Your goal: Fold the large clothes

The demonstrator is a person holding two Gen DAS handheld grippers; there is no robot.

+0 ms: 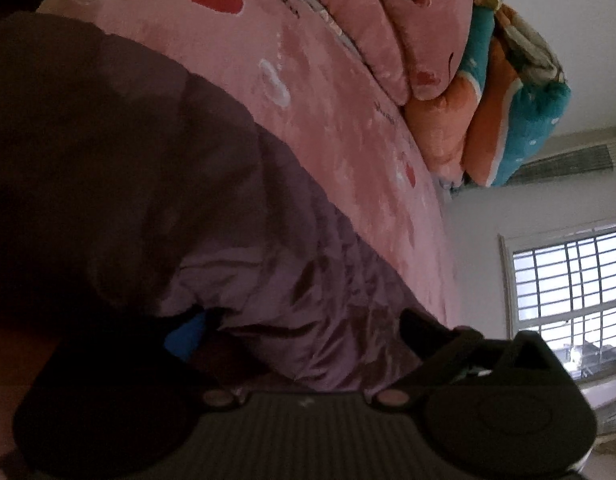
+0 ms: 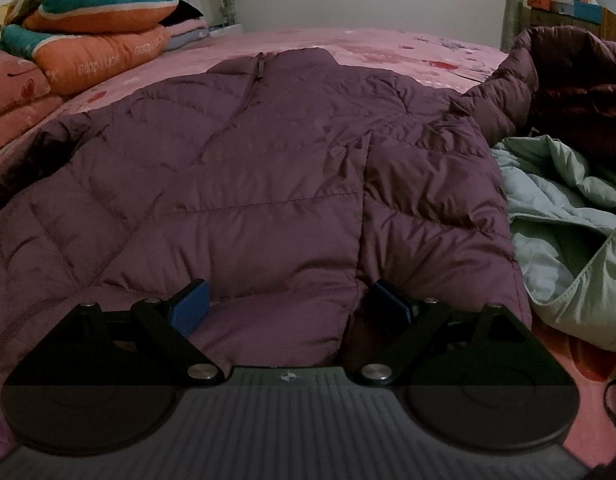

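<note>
A purple quilted down jacket (image 2: 268, 152) lies spread flat on the pink bed sheet (image 2: 387, 46), collar toward the far side and one sleeve trailing off to the right. My right gripper (image 2: 292, 304) sits at the near hem with its blue pads (image 2: 192, 304) wide apart; the hem lies between them and is not pinched. The left wrist view is rolled sideways and dark. In it the same jacket (image 1: 236, 232) fills the lower left. My left gripper (image 1: 304, 332) stands wide open, and puffed fabric bulges between its fingers (image 1: 423, 328) without being clamped.
Teal and orange pillows (image 2: 100, 12) are stacked on folded pink blankets (image 2: 16, 92) at the back left. A pale green jacket (image 2: 567, 208) and a dark maroon one (image 2: 567, 80) are heaped on the right. A barred window (image 1: 567, 288) is in the far wall.
</note>
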